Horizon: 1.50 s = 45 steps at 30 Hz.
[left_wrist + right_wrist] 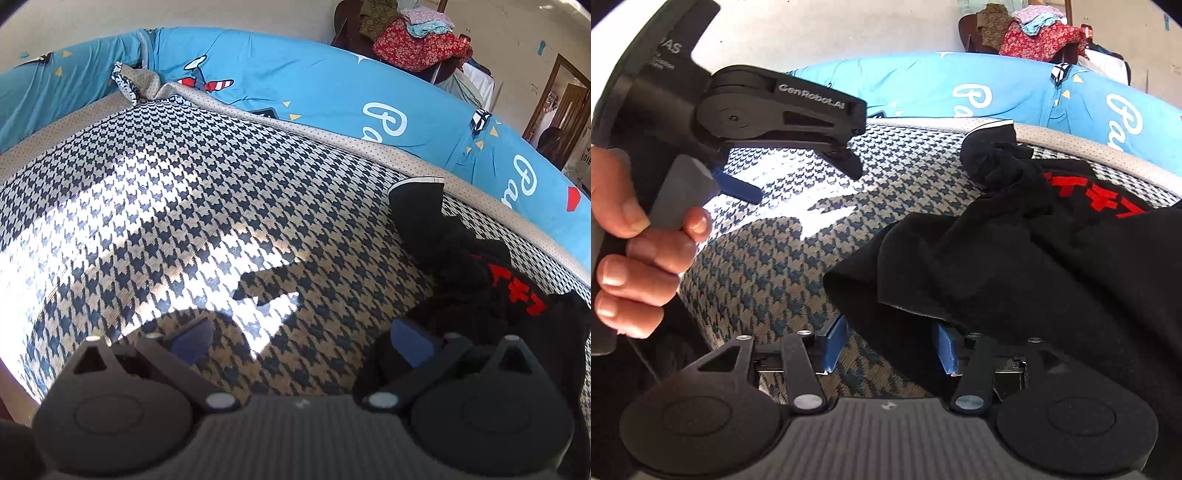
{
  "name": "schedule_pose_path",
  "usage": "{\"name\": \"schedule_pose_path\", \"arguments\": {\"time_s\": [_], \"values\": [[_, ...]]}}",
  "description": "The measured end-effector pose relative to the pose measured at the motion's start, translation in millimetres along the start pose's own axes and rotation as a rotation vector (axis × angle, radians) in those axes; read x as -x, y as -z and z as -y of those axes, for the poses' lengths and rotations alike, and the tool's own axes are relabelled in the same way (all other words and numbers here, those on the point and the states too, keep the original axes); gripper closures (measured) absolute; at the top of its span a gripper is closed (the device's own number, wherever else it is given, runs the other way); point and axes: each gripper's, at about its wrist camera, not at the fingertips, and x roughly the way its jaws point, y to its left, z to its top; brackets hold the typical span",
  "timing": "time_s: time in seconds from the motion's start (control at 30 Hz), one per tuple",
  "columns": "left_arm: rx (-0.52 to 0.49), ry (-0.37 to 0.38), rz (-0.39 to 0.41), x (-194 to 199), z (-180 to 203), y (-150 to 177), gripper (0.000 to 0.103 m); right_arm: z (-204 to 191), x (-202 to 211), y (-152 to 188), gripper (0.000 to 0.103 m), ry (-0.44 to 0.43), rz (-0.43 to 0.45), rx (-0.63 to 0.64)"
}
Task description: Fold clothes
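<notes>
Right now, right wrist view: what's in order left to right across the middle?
Person's hand → left hand-held gripper → sunlit patch on the houndstooth mat → crumpled black garment with red print.

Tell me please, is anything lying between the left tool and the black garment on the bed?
Nothing visible does. The left tool is open over bare houndstooth cover, and the black garment lies crumpled just to its right, with only cover between them.
</notes>
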Motion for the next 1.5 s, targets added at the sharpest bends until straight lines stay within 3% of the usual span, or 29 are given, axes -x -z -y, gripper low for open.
{"name": "schedule_pose_path", "arguments": {"time_s": [0.1,0.17,0.23,0.37,0.57,0.8,0.9,1.03,1.2,1.5], "values": [[0.013,-0.001,0.004,0,-1,-1,0.0,4,3,-13,0.051,0.068,0.086,0.001],[0.018,-0.001,0.005,0,-2,-1,0.0,10,8,-21,0.042,0.074,0.142,-0.029],[0.022,0.0,0.006,1,-2,-1,0.0,12,8,-24,0.025,0.047,0.156,-0.051],[0.028,0.002,0.008,1,-3,-2,0.0,-1,-4,-19,0.025,0.031,0.083,0.001],[0.034,0.006,0.007,2,-4,-2,0.0,-13,12,-5,0.026,0.031,0.106,-0.021],[0.024,0.013,-0.001,1,-2,-1,0.0,-27,28,2,0.029,-0.054,0.09,0.028],[0.022,0.016,-0.004,1,-2,0,0.0,-22,17,5,0.029,-0.082,0.027,-0.009],[0.029,0.013,-0.006,1,-4,-1,0.0,-16,4,9,0.029,-0.078,0.006,-0.026],[0.038,0.01,-0.007,0,-7,-1,0.0,-11,-19,1,0.029,-0.031,0.005,-0.003],[0.053,0.004,-0.01,-1,-12,-3,0.0,-16,-44,-18,0.029,-0.074,0.047,-0.008]]}}
